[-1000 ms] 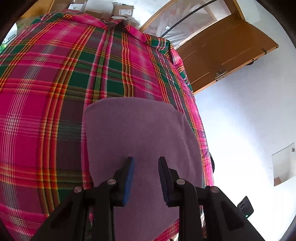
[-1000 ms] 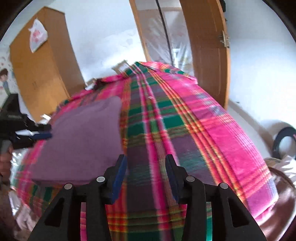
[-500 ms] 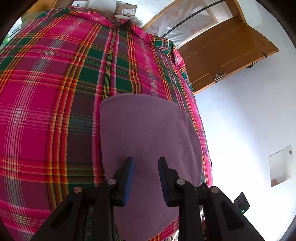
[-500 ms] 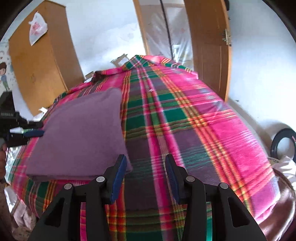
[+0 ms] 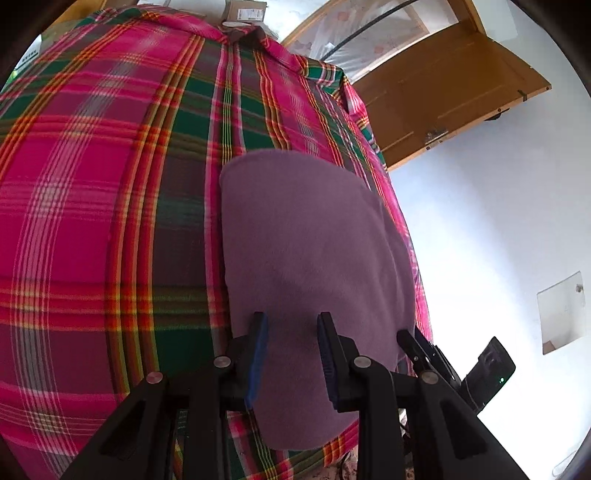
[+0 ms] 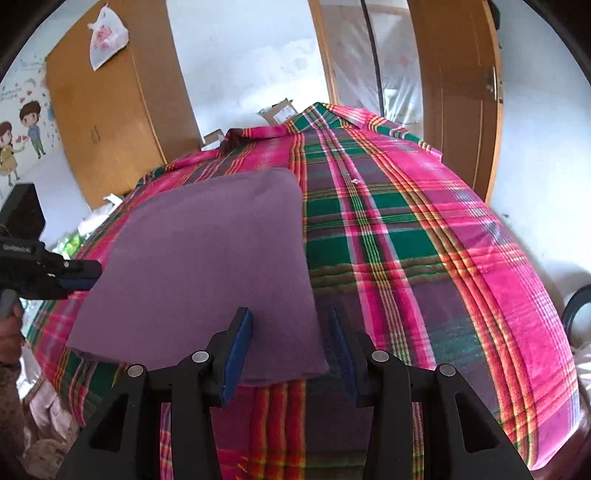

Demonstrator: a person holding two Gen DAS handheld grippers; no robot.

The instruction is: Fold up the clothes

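A folded purple garment (image 5: 314, 266) lies flat on the pink and green plaid bedspread (image 5: 92, 221). My left gripper (image 5: 291, 325) hovers open over the garment's near edge, nothing pinched between its blue pads. In the right wrist view the same purple garment (image 6: 207, 266) sits left of centre on the bedspread (image 6: 424, 258). My right gripper (image 6: 290, 321) is open, with the garment's near right corner lying between its fingers. The left gripper (image 6: 74, 273) shows at the garment's left edge, and the right gripper (image 5: 417, 343) at the garment's right edge.
A wooden wardrobe (image 6: 110, 110) stands behind the bed on the left, with an open wooden door (image 6: 458, 92) on the right. Cardboard boxes (image 5: 245, 9) sit past the bed's far end. A dark ring (image 6: 578, 306) lies on the floor at the right.
My right gripper has moved left, from over the bare plaid to the garment's near right corner. The left gripper has shifted slightly along the garment's edge. Both stay open.
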